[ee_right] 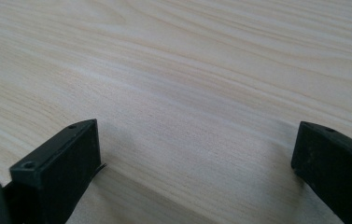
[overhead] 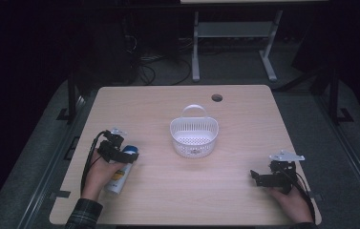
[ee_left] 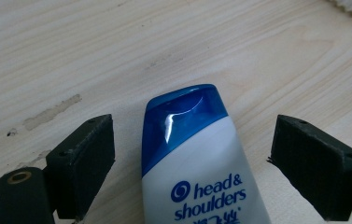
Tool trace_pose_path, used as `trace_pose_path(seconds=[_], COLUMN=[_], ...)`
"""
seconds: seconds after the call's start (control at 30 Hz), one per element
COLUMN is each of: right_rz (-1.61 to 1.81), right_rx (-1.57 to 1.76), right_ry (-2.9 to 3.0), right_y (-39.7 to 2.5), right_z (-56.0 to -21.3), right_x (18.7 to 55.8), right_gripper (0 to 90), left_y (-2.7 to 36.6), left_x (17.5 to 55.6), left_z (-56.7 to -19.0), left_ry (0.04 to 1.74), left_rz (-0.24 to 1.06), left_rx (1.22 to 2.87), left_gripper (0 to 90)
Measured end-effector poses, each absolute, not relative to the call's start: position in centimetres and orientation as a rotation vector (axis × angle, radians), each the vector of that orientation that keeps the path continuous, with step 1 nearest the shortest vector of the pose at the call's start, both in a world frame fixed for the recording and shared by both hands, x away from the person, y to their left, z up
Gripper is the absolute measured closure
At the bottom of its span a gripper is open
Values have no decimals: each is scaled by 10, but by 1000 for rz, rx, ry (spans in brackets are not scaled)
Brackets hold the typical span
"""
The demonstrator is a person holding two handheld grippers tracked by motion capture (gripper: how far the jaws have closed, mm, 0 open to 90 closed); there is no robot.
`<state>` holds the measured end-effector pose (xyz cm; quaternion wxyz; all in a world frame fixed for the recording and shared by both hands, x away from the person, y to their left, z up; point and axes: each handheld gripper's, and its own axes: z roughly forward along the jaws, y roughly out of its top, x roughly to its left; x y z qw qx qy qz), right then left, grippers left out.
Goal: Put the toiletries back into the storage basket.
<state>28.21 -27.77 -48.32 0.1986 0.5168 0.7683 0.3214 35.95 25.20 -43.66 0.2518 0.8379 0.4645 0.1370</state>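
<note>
Straddling the Head & Shoulders shampoo bottle (ee_left: 197, 163) with my left claw (ee_left: 192, 158), jaws spread wide and clear of its sides, I see it lying flat on the wooden table (overhead: 244, 191) left of the white basket (overhead: 194, 135). My right claw (ee_right: 197, 163) gapes empty.

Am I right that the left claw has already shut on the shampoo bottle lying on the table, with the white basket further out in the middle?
Not quite. The left claw is open: in the left gripper view its jaws stand apart on either side of the shampoo bottle, with gaps showing. The rest holds: the bottle lies on the table, and the white basket sits further out in the middle.
</note>
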Motion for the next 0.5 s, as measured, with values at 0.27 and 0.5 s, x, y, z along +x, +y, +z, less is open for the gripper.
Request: trace_pose_path(seconds=[0.27, 0.5], right_rz=[902, 902], right_rx=[1438, 1438], right_ry=[2153, 2153], right_y=[-277, -277], right_z=[-483, -483], right_x=[283, 284], right_gripper=[8, 8], left_y=[255, 255], left_x=[362, 364], left_z=[-444, -447], left_ry=[1302, 1318], left_rz=[361, 324], left_rx=[2312, 2335], left_gripper=[135, 145])
